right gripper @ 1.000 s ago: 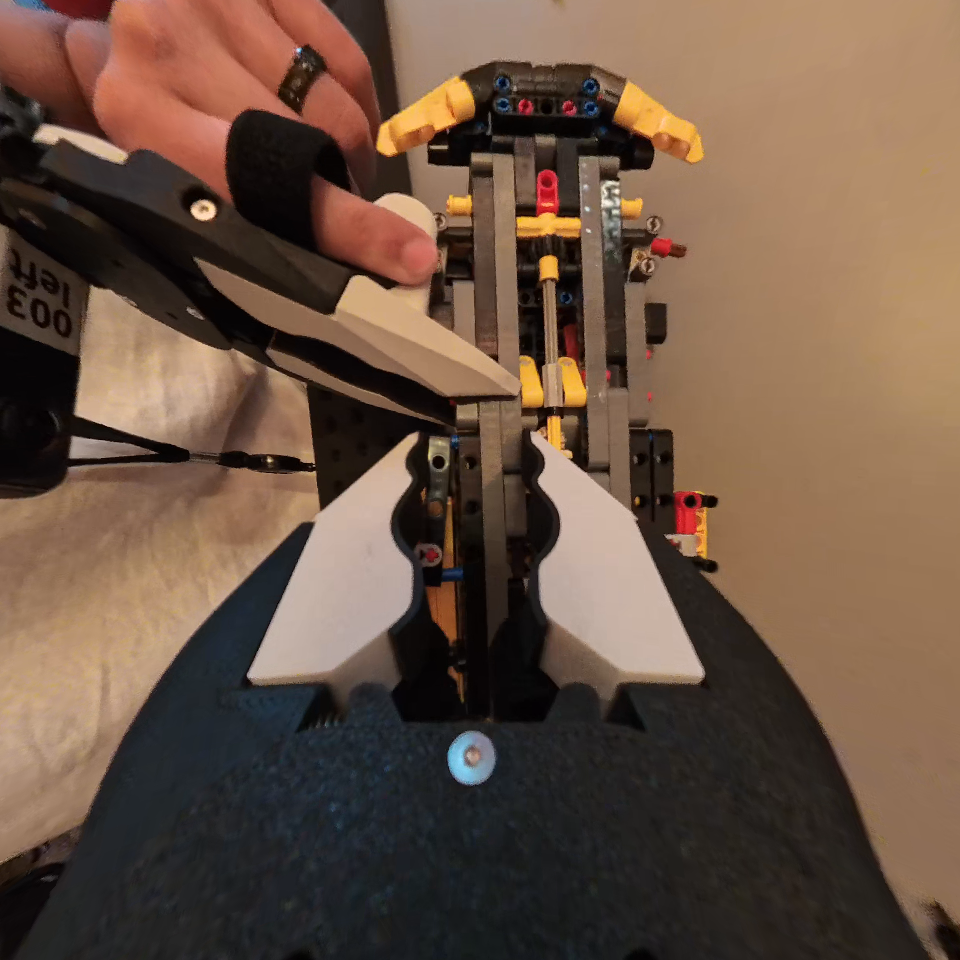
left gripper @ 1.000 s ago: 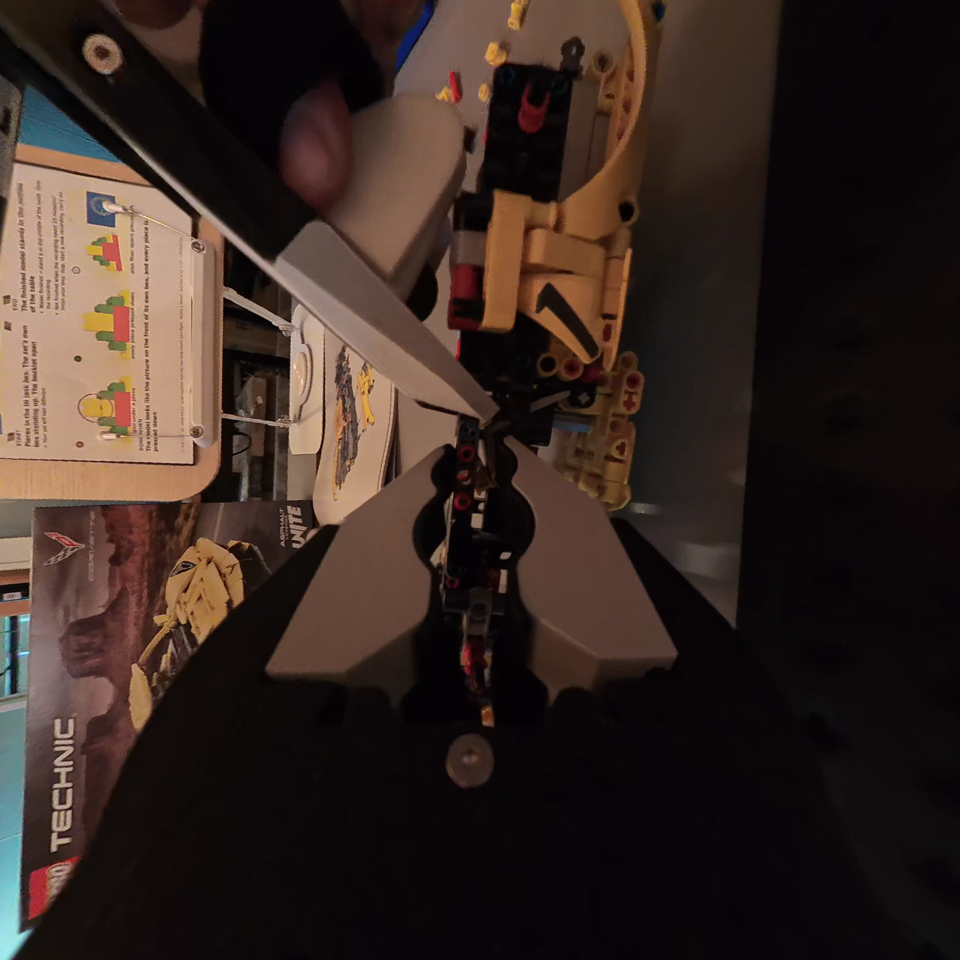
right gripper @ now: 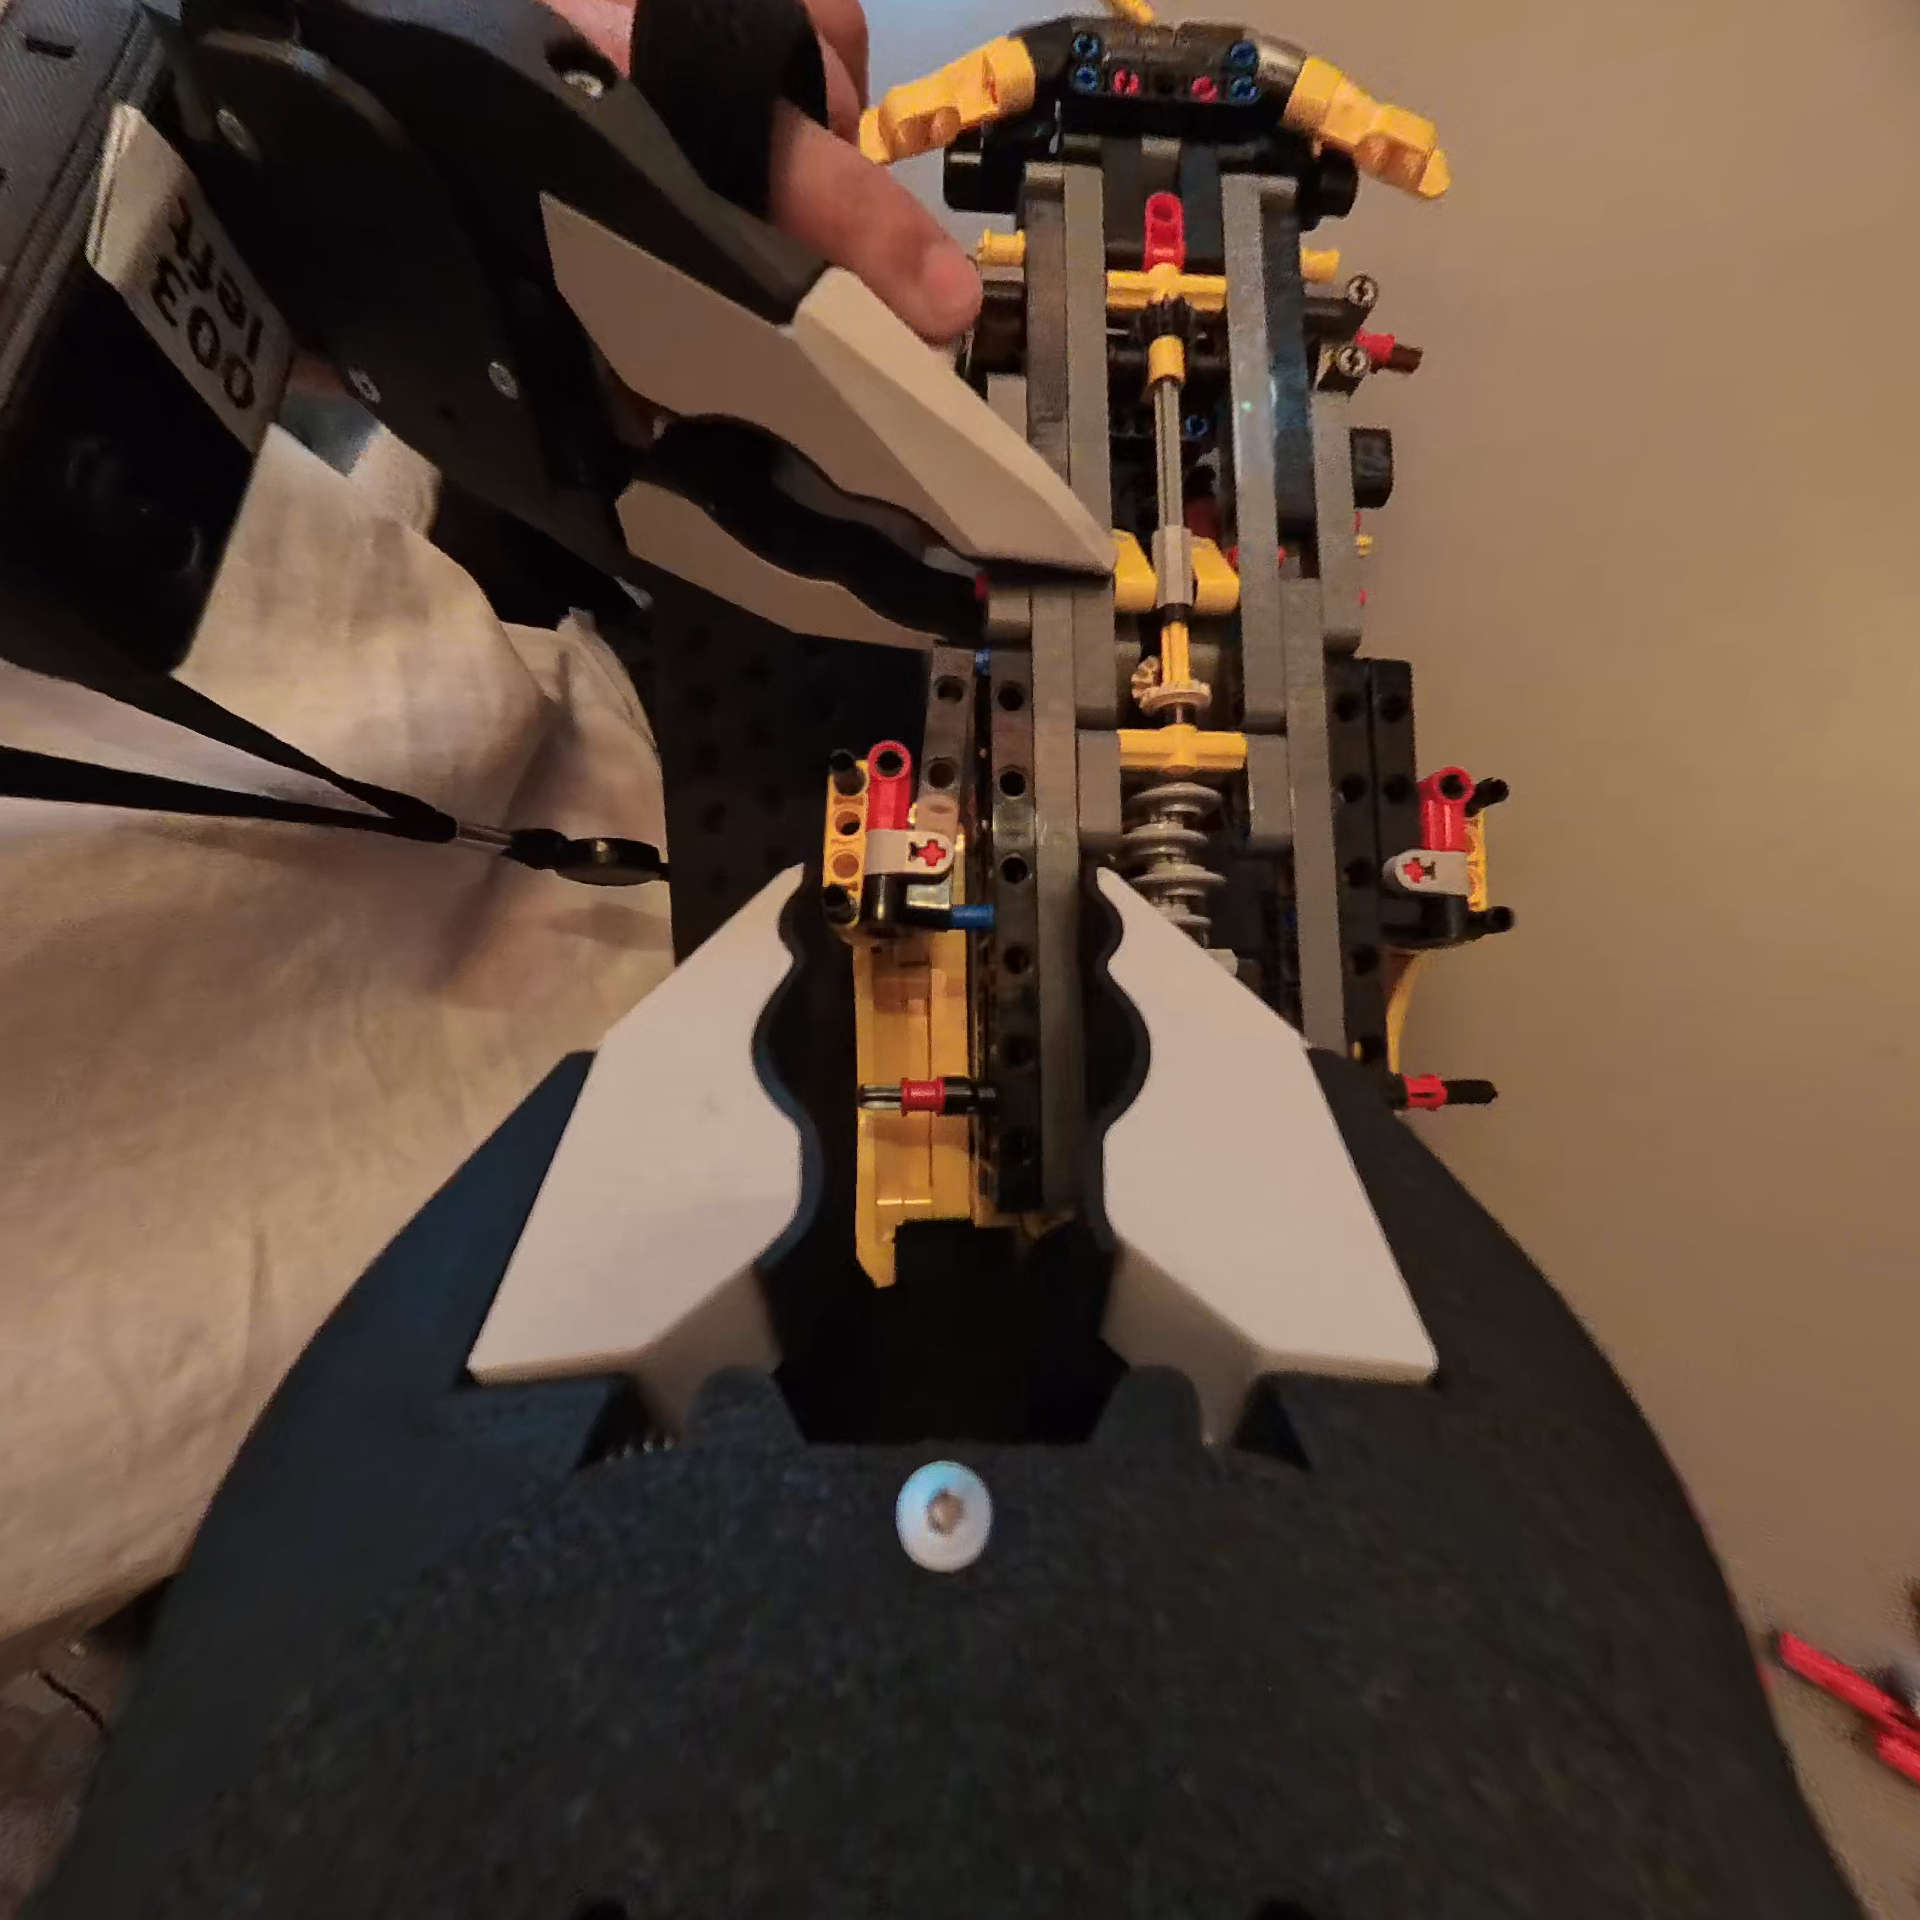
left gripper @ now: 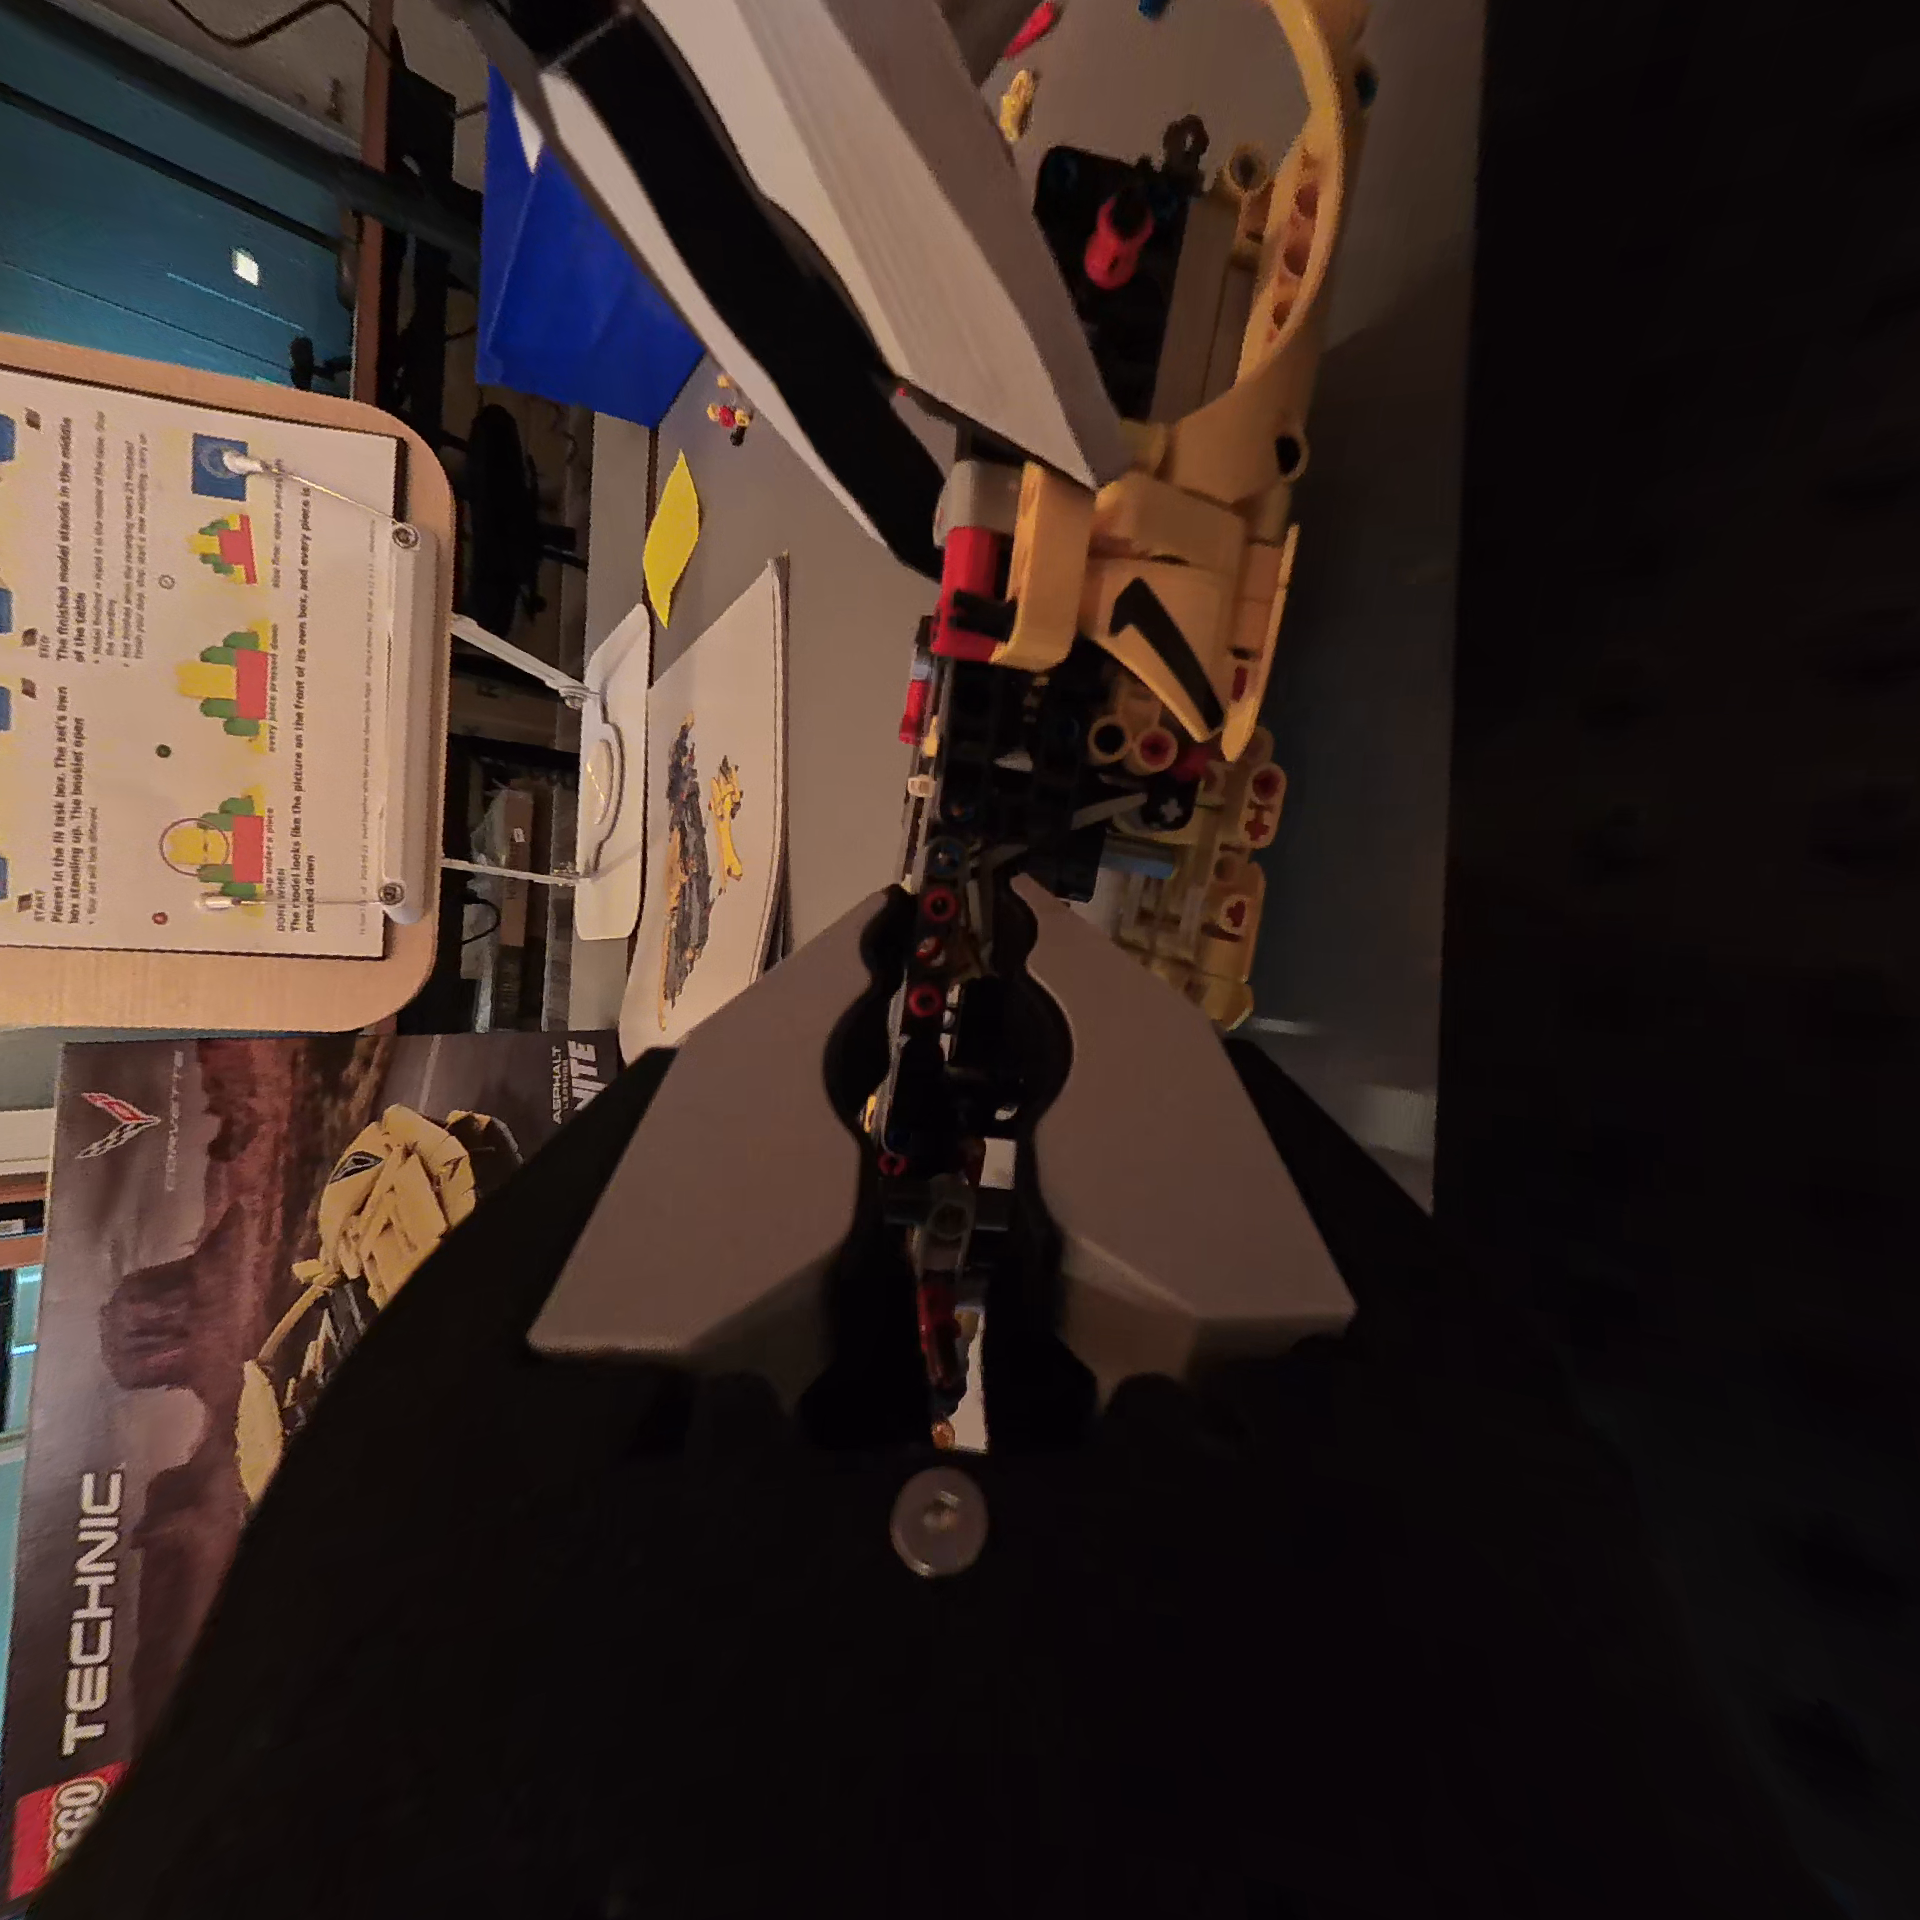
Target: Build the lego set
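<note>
The part-built yellow and black lego car (left gripper: 1143,582) is held up on its side above the grey table (left gripper: 1361,831). My left gripper (left gripper: 951,899) is shut on a black beam along the car's edge. In the right wrist view the left gripper (right gripper: 1029,592) comes in from the upper left and clamps the chassis (right gripper: 1257,416). My right gripper (right gripper: 951,878) is open. Its jaws straddle a black beam and a yellow panel (right gripper: 914,1122) without squeezing them. One of its fingers (left gripper: 914,239) shows large at the top of the left wrist view.
The set's box (left gripper: 208,1299) and an instruction card on a wooden board (left gripper: 208,665) stand at the left. An open booklet (left gripper: 717,810) and a yellow piece (left gripper: 673,535) lie on the table. Loose red pieces (right gripper: 1860,1704) lie at the lower right. A hand (right gripper: 894,249) holds the left gripper. My right fingertips sit around 6 cm from my left ones.
My right gripper has widened and drawn back along the car, so more of the yellow side shows between its jaws. My left gripper has kept its hold.
</note>
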Motion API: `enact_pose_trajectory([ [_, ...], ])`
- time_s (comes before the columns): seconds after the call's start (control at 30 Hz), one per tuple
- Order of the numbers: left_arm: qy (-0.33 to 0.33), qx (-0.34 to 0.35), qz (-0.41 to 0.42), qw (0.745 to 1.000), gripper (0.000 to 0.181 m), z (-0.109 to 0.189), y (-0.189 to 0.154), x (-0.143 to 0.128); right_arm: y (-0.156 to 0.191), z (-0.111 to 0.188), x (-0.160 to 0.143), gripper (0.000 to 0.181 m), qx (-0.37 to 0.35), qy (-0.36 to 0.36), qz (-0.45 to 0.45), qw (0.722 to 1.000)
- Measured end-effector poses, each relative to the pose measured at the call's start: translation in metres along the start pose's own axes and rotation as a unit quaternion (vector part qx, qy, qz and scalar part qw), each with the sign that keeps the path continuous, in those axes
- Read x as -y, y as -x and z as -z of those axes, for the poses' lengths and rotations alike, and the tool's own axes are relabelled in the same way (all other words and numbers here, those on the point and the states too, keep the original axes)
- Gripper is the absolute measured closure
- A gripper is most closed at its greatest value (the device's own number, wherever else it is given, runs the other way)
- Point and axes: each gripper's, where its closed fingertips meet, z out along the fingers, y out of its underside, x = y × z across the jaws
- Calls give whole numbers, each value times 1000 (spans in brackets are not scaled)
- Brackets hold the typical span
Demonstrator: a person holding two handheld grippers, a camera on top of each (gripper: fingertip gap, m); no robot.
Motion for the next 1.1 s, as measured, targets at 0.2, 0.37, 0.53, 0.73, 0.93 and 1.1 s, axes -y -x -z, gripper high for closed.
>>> enact_pose_trajectory([
  [0.2, 7, 7, -8, 1000, 167, 0, 0, 2, 1, 0, -1, 134, 8, -7, -6, 1000],
  [0.37, 7, 11, -8, 1000, 167, 1, -1, 3, 1, 1, -2, 135, 21, -19, 5, 1000],
  [0.53, 8, 18, -17, 1000, 167, 0, -1, 3, 1, 2, -1, 135, 40, -47, 2, 998],
  [0.73, -21, -1, 11, 1000, 166, 1, -3, 5, 10, 13, 5, 130, 35, -61, 13, 997],
  [0.93, -30, -15, 7, 999, 166, 1, -4, 6, 14, 20, 0, 132, -73, -64, 161, 982],
  [1.1, -37, -45, 18, 998, 166, -1, 0, 4, 21, 12, 2, 137, -156, -56, 230, 959],
])
